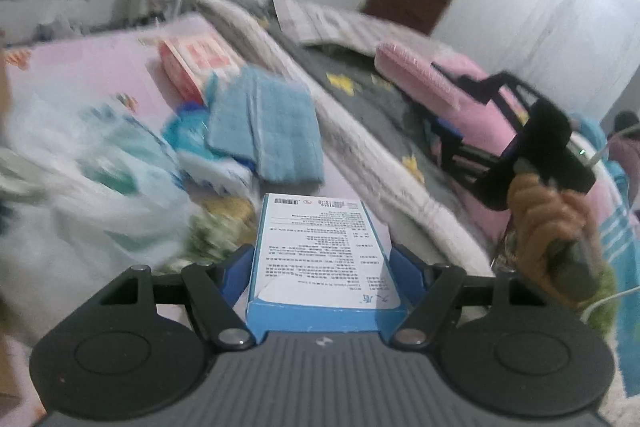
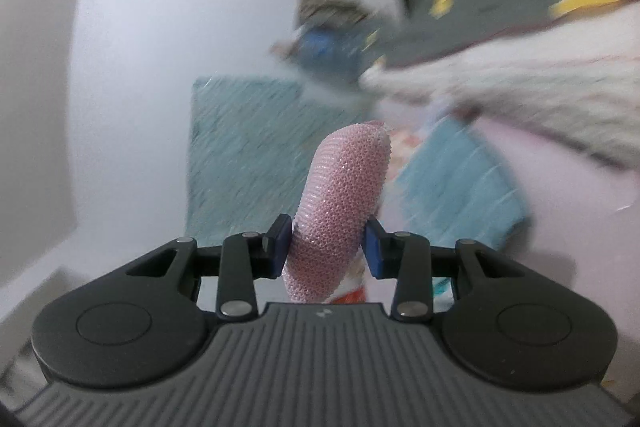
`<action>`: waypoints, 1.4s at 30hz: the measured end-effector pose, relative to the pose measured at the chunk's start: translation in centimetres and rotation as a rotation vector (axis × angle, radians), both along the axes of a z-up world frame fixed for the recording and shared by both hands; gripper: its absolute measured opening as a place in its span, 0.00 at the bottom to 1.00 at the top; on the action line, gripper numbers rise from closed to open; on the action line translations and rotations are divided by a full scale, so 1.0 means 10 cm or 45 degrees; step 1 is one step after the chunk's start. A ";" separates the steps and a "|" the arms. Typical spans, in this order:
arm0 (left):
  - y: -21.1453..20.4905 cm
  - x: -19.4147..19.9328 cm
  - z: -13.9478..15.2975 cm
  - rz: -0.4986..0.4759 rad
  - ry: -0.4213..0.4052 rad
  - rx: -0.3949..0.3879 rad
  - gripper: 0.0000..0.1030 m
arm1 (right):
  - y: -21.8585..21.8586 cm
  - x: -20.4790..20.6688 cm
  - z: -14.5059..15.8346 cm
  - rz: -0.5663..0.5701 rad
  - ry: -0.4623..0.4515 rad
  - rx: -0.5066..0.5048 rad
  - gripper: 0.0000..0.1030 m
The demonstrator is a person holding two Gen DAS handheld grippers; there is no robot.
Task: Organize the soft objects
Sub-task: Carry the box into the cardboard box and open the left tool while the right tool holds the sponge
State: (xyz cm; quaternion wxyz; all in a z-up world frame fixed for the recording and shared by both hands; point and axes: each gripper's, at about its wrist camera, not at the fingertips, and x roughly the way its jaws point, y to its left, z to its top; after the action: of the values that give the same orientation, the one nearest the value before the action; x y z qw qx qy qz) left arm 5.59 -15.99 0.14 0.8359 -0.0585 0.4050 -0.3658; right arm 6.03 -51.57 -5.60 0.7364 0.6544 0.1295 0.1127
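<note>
The left gripper (image 1: pixel 324 263) holds a flat blue-and-white paper box (image 1: pixel 320 259). The right gripper (image 2: pixel 326 247) squeezes a soft pink bumpy sponge roll (image 2: pixel 340 199). Both are lifted above the pink bed sheet (image 1: pixel 88 71). Next, I think, each needs a tidy spot.

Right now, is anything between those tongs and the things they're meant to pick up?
No. The left tongs already clamp a blue box, and the right tongs grip a pink pad. Nothing sits between.
</note>
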 end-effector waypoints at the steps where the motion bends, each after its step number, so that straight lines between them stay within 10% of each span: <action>1: 0.11 -0.02 0.09 0.024 -0.022 -0.011 0.73 | 0.05 0.05 0.05 0.035 -0.019 -0.011 0.35; 16: 1.75 0.50 0.94 0.596 -0.220 0.025 0.73 | 1.44 0.87 0.22 0.576 -0.094 0.020 0.35; 18: 1.88 0.75 0.88 0.668 -0.189 0.067 0.72 | 1.59 0.99 0.22 0.619 -0.080 0.024 0.35; 21: 2.08 1.13 0.75 0.723 -0.103 0.111 0.43 | 1.73 1.03 0.20 0.650 -0.066 0.025 0.35; 27: 2.25 1.85 0.31 0.789 0.155 0.176 0.43 | 1.72 1.12 0.12 0.612 -0.049 0.042 0.35; 38: 2.53 1.69 0.24 0.861 0.179 0.228 0.49 | 1.65 1.14 0.01 0.581 0.009 0.031 0.36; 42: 2.64 1.63 0.24 0.868 0.201 0.232 0.70 | 1.72 1.15 -0.05 0.609 0.026 0.037 0.36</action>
State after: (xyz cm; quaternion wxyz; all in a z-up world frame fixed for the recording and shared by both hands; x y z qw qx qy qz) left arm 21.91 10.37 2.50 0.8778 -0.1434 0.4564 -0.0226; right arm 17.56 -34.35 -6.06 0.6779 0.6168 0.2864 0.2792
